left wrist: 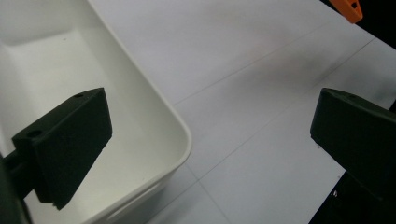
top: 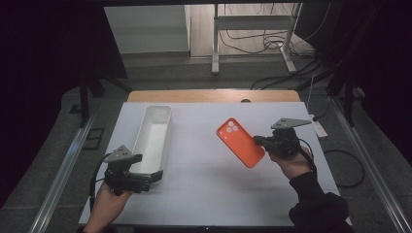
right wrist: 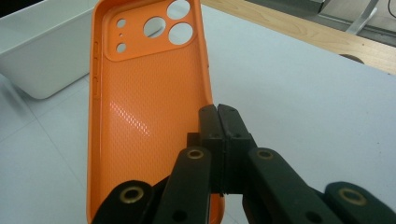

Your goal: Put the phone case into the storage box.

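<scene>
Right gripper (right wrist: pixel 218 121) clamped on orange phone case (top: pixel 240 141) edge; left gripper (left wrist: pixel 210 140) open over white bin (top: pixel 151 141) corner. Steady bin, lower case flat inside.

You've got a white table top (top: pixel 204 194) with a bare wooden strip (top: pixel 214 95) along its far edge. Grey floor (top: pixel 39 184) all round, dark on both sides. Metal rails (top: pixel 60 170) run along the floor left and right of the table. Black curtains (top: pixel 48 43) close off the far left and far right. Far centre it's brighter: pale wall panel (top: pixel 145 29), wood floor, and a grey metal frame stand (top: pixel 252 34) with loose cables (top: pixel 286 58) trailing right. A white power strip (top: pixel 319 127) lies on the floor by the table's right edge.
</scene>
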`<state>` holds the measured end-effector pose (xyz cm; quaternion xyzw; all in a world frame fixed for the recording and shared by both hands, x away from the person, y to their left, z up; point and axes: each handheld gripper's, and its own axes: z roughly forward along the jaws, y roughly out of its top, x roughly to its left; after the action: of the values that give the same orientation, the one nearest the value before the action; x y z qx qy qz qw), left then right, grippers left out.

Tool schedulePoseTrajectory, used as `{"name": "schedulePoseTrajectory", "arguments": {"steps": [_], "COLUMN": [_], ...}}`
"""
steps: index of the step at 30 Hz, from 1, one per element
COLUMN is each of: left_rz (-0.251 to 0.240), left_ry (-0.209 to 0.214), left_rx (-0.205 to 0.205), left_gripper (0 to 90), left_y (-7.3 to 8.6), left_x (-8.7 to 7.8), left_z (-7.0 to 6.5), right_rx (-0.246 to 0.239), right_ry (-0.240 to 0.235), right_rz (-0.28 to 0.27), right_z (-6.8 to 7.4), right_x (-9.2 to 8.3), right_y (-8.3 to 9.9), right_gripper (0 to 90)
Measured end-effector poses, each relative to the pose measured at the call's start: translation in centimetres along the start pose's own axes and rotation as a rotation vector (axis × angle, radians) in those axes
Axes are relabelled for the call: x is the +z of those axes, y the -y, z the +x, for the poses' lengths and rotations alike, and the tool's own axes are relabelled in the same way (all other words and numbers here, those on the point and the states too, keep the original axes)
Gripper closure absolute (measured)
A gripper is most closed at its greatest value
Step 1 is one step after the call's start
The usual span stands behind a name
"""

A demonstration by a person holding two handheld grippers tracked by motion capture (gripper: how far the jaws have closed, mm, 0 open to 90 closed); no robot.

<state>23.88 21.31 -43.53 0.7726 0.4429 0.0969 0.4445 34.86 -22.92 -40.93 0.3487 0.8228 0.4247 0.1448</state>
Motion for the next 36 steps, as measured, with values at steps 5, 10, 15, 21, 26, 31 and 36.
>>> {"name": "schedulePoseTrajectory", "arguments": {"steps": [5,10,15,21,26,31,36], "left_rz": [-0.002,-0.008,-0.003,0.0,0.004,0.008,0.013], "left_ry": [0.032,0.076,0.095,0.124,0.165,0.191,0.22], "left_rx": [-0.004,-0.009,-0.018,-0.032,-0.051,-0.052,-0.05], "left_gripper": [0.0,0.0,0.0,0.0,0.0,0.0,0.0], "left_y": [-0.8,-1.9,-2.6,-3.2,-3.8,-4.5,-5.2], "left_x": [0.9,2.2,3.1,4.1,5.0,5.8,6.5], "left_z": [0.0,-0.1,-0.1,-0.2,-0.4,-0.8,-1.3], "right_rx": [0.006,0.012,0.014,0.015,0.021,0.027,0.033], "right_ry": [-0.001,-0.012,-0.023,-0.023,-0.029,-0.038,-0.05], "right_rz": [-0.003,-0.01,-0.021,-0.028,-0.039,-0.047,-0.053], "right_z": [0.2,0.4,0.7,0.9,1.2,1.5,1.8], "right_x": [0.0,0.2,0.3,0.4,0.5,0.5,0.6], "right_y": [-0.1,-0.2,-0.3,-0.4,-0.5,-0.5,-0.6], "right_gripper": [89.0,89.1,89.0,89.0,89.0,89.0,89.0]}}
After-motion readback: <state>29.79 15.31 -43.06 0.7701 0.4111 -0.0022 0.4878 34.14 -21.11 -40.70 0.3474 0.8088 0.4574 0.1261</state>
